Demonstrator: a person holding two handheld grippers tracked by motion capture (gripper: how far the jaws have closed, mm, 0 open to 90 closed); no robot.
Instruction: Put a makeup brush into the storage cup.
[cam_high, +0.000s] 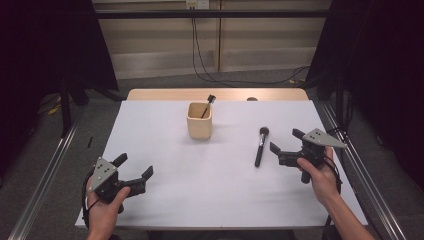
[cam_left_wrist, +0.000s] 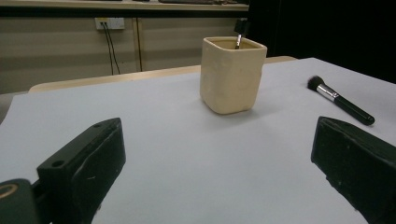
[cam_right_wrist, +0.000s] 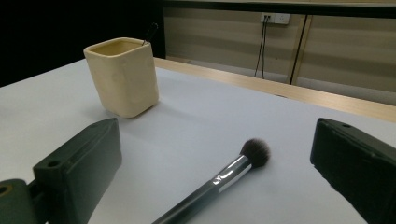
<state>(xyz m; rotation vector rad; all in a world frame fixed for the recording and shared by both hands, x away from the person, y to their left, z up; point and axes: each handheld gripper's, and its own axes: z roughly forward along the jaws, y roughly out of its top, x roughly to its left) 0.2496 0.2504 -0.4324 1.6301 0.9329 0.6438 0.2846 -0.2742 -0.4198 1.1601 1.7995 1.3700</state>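
Observation:
A cream square cup (cam_high: 199, 120) (cam_left_wrist: 232, 73) (cam_right_wrist: 123, 76) stands on the white table (cam_high: 215, 200), behind its middle, with a small black brush (cam_high: 207, 106) leaning inside it. A black makeup brush (cam_high: 260, 145) (cam_left_wrist: 340, 100) (cam_right_wrist: 219, 182) with a silver ferrule lies flat right of centre, bristles pointing away. My right gripper (cam_high: 285, 142) (cam_right_wrist: 219, 179) is open just right of that brush, its jaws on either side of the handle in its own view, nothing held. My left gripper (cam_high: 134, 166) (cam_left_wrist: 219, 177) is open and empty near the front left corner, aimed toward the cup.
A wooden strip (cam_high: 217, 94) edges the table's far side. Metal rails (cam_high: 45, 180) run along the floor on both sides. Cables (cam_high: 200, 60) hang from a wall socket (cam_high: 197, 4) behind. Dark curtains (cam_high: 380, 75) flank the space.

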